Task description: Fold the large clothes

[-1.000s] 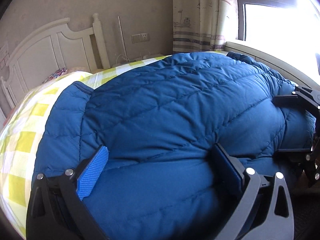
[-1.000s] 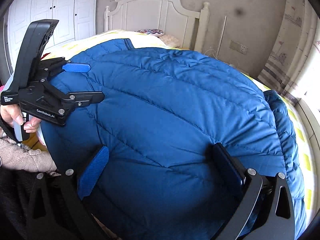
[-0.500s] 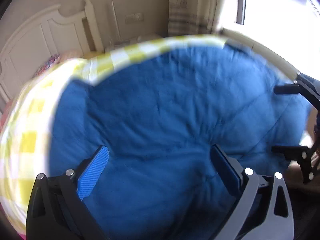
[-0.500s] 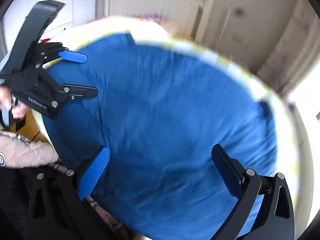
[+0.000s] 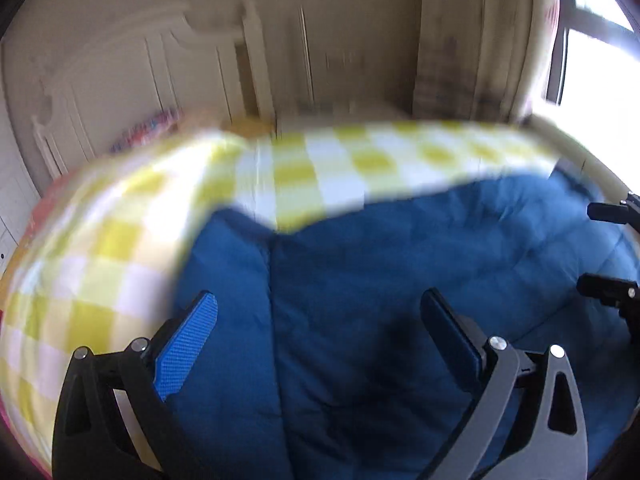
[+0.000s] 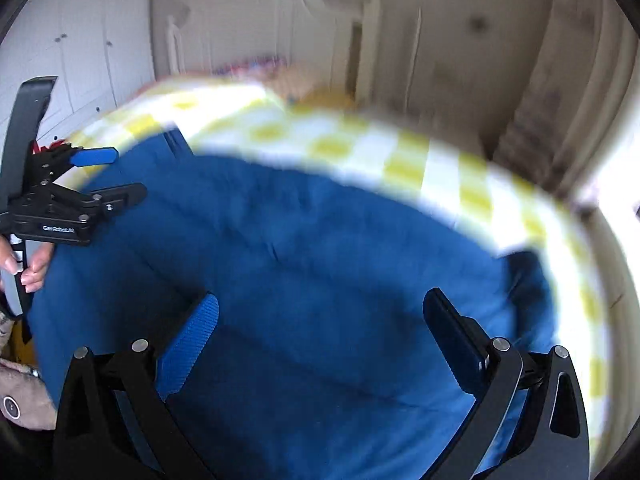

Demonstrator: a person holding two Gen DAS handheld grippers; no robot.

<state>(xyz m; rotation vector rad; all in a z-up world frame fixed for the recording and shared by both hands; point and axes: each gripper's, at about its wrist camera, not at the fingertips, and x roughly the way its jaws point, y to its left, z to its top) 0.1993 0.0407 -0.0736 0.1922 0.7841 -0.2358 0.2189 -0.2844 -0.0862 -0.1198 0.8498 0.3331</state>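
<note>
**Blue down jacket spread flat on the checked bed**

The blue quilted down jacket (image 5: 400, 280) lies spread on the bed, over a yellow-and-white checked sheet (image 5: 300, 168), and fills the lower half of both wrist views. Both pictures are blurred by motion. The left gripper (image 5: 320, 336) hangs over the jacket's near edge with its fingers spread wide and nothing between them; the right gripper (image 6: 320, 336) is likewise released and empty, just above the fabric. In the right wrist view a hand (image 6: 28, 264) holds the left gripper's handle, whose body carries a white label that seems to read "GenRobot.AI". Beyond the bed stand a white headboard (image 5: 120, 80), a white wardrobe (image 6: 80, 48), a curtain (image 5: 472, 40) and a bright window (image 5: 600, 68). A second ago the jacket bulged up high and hid most of the sheet; now it sits lower and flatter, with a broad band of checked sheet showing behind it.
</note>
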